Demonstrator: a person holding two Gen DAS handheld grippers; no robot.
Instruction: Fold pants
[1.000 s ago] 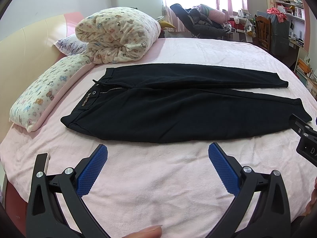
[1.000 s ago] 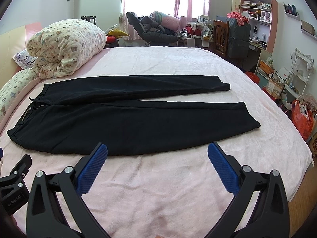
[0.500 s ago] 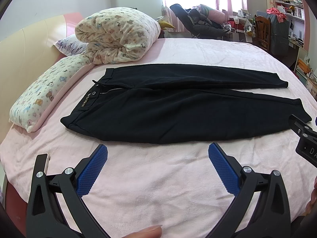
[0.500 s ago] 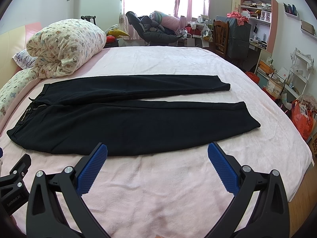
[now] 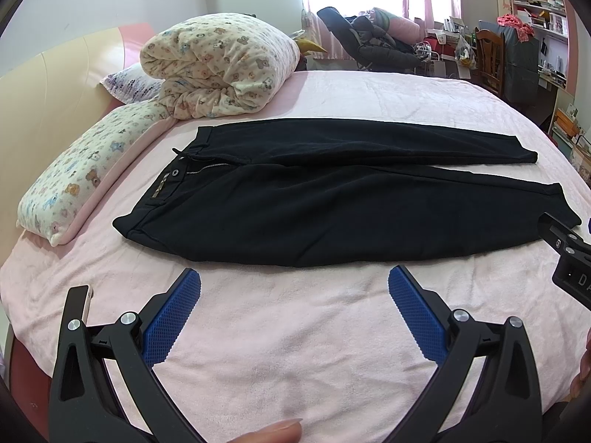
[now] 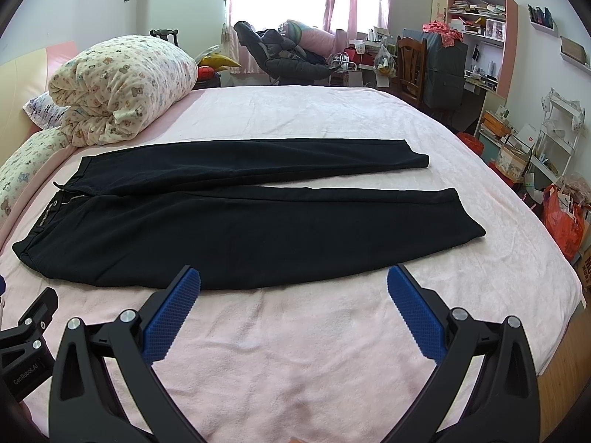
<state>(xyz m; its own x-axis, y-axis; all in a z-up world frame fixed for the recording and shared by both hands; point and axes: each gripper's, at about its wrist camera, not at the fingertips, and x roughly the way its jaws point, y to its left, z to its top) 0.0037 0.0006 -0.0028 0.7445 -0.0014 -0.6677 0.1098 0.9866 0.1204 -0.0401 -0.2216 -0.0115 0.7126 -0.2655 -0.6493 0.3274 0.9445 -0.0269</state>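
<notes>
Black pants (image 5: 332,199) lie flat on the pink bed, waistband at the left, both legs stretched to the right; they also show in the right wrist view (image 6: 240,217). My left gripper (image 5: 294,284) is open and empty, hovering over the bed just in front of the pants' near edge, toward the waist half. My right gripper (image 6: 293,282) is open and empty, just in front of the near leg, its fingertips at the pants' near edge. The right gripper's body shows at the right edge of the left wrist view (image 5: 569,258).
A rolled bear-print quilt (image 5: 218,66) and pillows (image 5: 81,170) sit at the bed's left head end. The pink bed cover (image 5: 295,332) extends toward me. A chair with clothes (image 6: 288,59), desk and shelves (image 6: 476,37) stand beyond the bed; bags (image 6: 565,217) sit on the floor at right.
Both grippers have crept slightly forward toward the pants' near edge. Nothing else has moved.
</notes>
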